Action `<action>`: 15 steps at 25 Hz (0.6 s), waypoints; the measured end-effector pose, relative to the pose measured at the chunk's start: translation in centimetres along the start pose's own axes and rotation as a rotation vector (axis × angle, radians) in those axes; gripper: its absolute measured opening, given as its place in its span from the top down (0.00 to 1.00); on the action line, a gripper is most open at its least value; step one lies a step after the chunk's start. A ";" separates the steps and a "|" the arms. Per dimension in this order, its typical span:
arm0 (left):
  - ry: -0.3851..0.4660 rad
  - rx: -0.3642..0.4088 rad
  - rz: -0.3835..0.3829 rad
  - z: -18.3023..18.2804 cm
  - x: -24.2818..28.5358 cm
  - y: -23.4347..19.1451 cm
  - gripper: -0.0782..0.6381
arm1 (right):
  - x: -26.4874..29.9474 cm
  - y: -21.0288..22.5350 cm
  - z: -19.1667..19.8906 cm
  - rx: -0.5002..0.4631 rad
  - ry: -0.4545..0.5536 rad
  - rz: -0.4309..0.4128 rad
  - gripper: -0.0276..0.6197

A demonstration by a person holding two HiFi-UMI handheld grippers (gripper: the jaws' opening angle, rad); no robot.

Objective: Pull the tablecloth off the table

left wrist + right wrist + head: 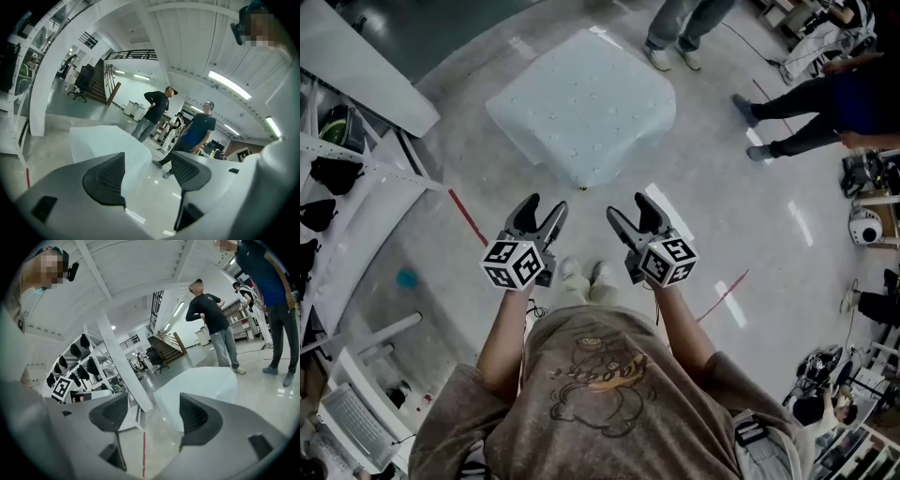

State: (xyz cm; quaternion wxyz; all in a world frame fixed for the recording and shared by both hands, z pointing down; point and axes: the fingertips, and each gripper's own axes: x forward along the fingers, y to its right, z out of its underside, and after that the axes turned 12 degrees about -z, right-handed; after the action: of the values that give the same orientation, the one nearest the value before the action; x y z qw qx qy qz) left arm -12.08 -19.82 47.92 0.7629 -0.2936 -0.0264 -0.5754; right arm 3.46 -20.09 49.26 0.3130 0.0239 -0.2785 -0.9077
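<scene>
A pale blue-white tablecloth (581, 103) covers a small square table ahead of me and hangs down over its sides. Both grippers hover side by side above the floor, well short of the table's near corner. The left gripper (546, 204) is open with nothing between its jaws, and so is the right gripper (627, 206). In the left gripper view the draped tablecloth (103, 140) lies beyond the open left gripper (147, 168). In the right gripper view the tablecloth (201, 385) shows past the open right gripper (152, 416).
White shelving (347, 187) with dark helmets lines the left side. A red tape line (469, 217) runs across the floor near the left gripper. Two people stand behind the table (680, 28), another is at the right (806, 103), and equipment clutters the right edge (867, 225).
</scene>
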 end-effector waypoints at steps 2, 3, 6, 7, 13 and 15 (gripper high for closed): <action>-0.022 0.001 0.016 0.9 0.9 -0.2 0.47 | 0.5 1.0 1.0 0.015 -0.015 0.002 0.44; -0.031 0.000 0.025 1.4 1.5 -0.3 0.47 | 0.7 1.6 1.5 0.024 -0.021 0.002 0.44; -0.057 -0.014 0.044 2.7 2.9 -0.3 0.47 | 1.1 3.1 2.9 0.054 -0.029 0.007 0.44; -0.064 -0.021 0.047 3.0 3.4 -0.4 0.47 | 1.2 3.6 3.3 0.063 -0.029 0.008 0.44; -0.081 -0.058 0.066 4.9 6.0 -1.2 0.47 | 2.3 5.7 5.0 0.104 -0.015 -0.001 0.43; -0.087 -0.079 0.074 5.6 6.6 -1.6 0.46 | 2.7 6.3 5.7 0.132 -0.008 -0.009 0.43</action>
State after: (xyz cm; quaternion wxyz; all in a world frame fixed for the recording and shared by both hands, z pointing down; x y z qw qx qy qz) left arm -9.63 -23.08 55.68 0.7695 -0.3490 -0.0260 -0.5342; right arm 3.55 -22.95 57.68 0.3055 0.0420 -0.3391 -0.8888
